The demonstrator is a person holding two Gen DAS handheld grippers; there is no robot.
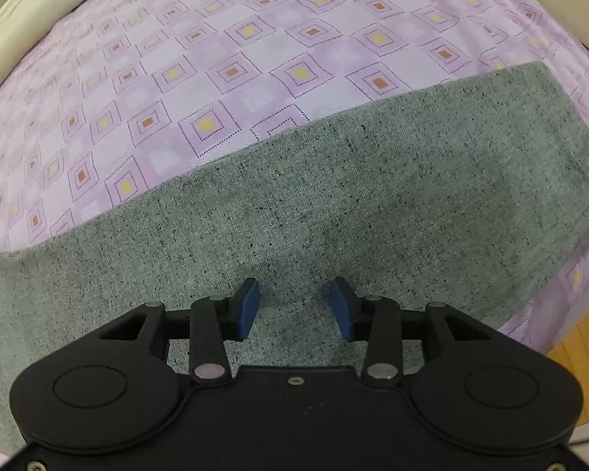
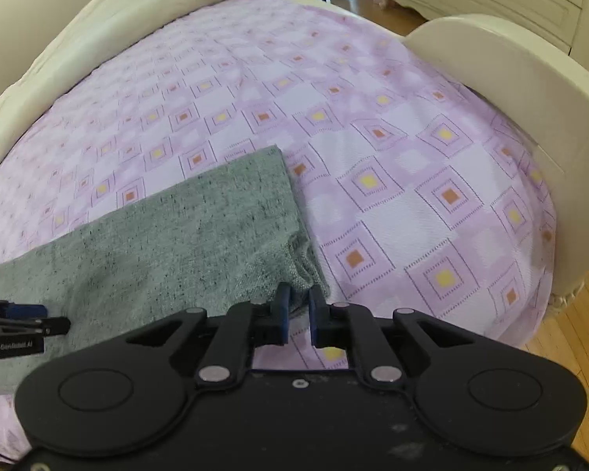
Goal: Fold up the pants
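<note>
So, pants (image 2: 184, 227): laid flat on bed (image 2: 412, 180), lower left.
Right gripper (image 2: 296, 310): nearly closed, corner seemingly pinched for folding.
Left gripper (image 1: 292, 306): open, nothing held, hovering over pants.

Below the left tool (image 1: 293, 306), its black body hides part of the grey pants (image 1: 333, 204); their ends run past both side edges. At the right tool (image 2: 297, 306), whether the pads pinch the pants' corner is unclear.
</note>
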